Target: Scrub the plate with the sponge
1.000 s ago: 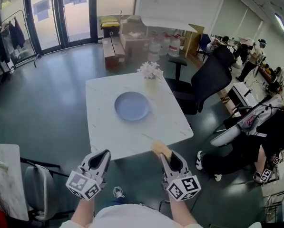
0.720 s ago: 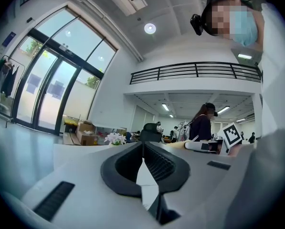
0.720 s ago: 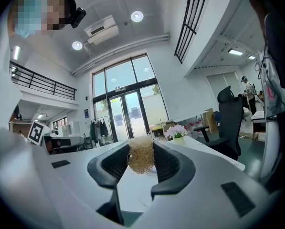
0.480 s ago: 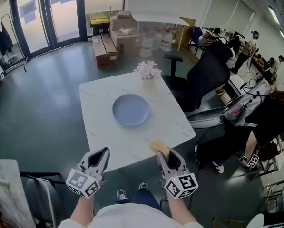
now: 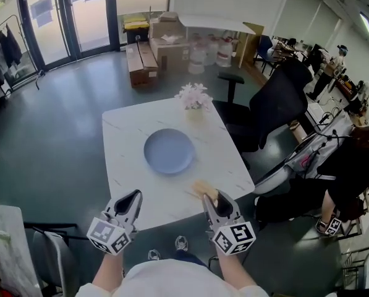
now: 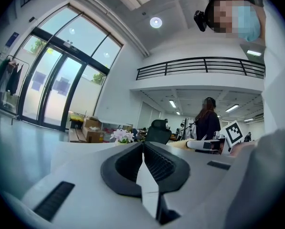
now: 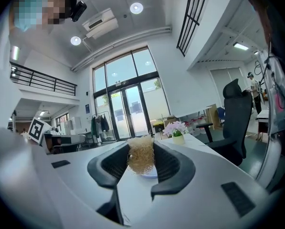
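Note:
A blue-grey plate [image 5: 169, 151] lies flat in the middle of the white marble table [image 5: 128, 129]; in the right gripper view it [image 7: 149, 171] peeks out behind the sponge. My right gripper [image 5: 208, 197] is shut on a tan fibrous sponge [image 5: 204, 189], seen pinched between the jaws as a straw-coloured wad [image 7: 141, 155]. It hovers over the table's near right corner, short of the plate. My left gripper [image 5: 133, 197] is shut on nothing at the table's near edge, its jaws [image 6: 143, 149] pressed together.
A pot of white-pink flowers [image 5: 194, 97] stands at the table's far edge. A black office chair [image 5: 272, 107] sits right of the table. Cardboard boxes [image 5: 161, 39] stand near the glass doors. People and a bag [image 5: 308, 161] are at the right. Another chair [image 5: 45, 252] is at lower left.
Both grippers have come closer to the table's near edge; the sponge now overlaps the table corner. The table and plate sit nearer in the head view.

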